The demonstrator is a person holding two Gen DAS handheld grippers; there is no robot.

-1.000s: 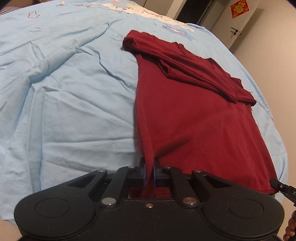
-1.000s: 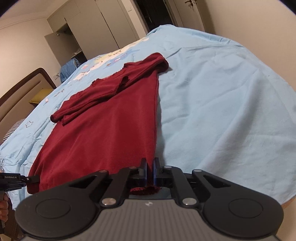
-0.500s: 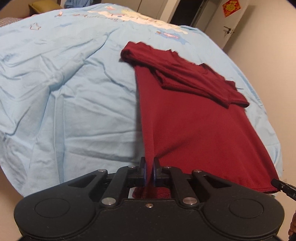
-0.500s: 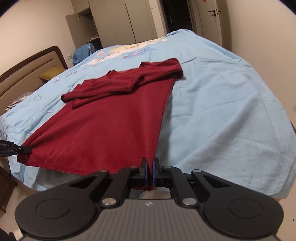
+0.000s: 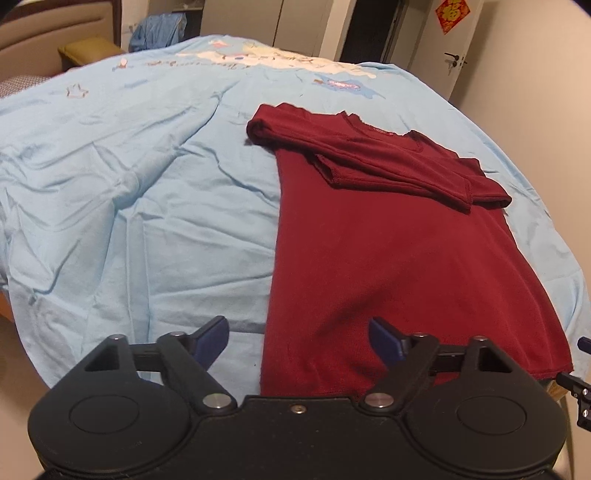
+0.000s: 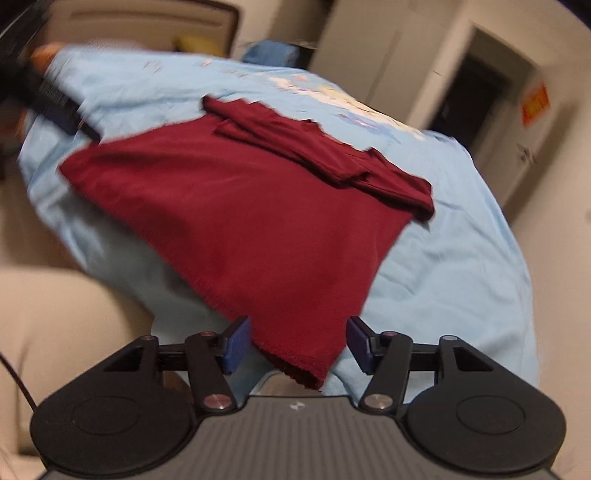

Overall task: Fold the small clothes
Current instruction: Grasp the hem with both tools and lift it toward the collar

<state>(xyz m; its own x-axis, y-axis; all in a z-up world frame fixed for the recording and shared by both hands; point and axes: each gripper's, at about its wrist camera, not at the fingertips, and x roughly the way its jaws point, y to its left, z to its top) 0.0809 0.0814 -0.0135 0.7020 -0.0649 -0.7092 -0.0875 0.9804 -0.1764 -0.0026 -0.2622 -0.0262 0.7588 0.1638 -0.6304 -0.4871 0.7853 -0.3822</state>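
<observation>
A dark red shirt (image 5: pixel 388 251) lies flat on the light blue bedsheet (image 5: pixel 129 203), sleeves folded across its top, hem hanging over the bed's near edge. My left gripper (image 5: pixel 299 339) is open, its blue pads either side of the shirt's left hem corner, which lies loose between them. In the right wrist view the same shirt (image 6: pixel 258 206) appears blurred; my right gripper (image 6: pixel 297 343) is open around the shirt's right hem corner, which droops free between the fingers. The other gripper's tip (image 6: pixel 55 103) shows at the upper left there.
The bed's edge falls away just under the hem, with beige floor (image 6: pixel 74 314) below. A headboard and a pillow (image 5: pixel 88 51) stand at the far left. Wardrobe doors and a dark doorway (image 5: pixel 369 33) lie beyond the bed. Wrinkled sheet spreads left of the shirt.
Both grippers were shut on the hem corners and have opened, letting the shirt go. It now rests on the bed. The right wrist view has swung sideways and is blurred.
</observation>
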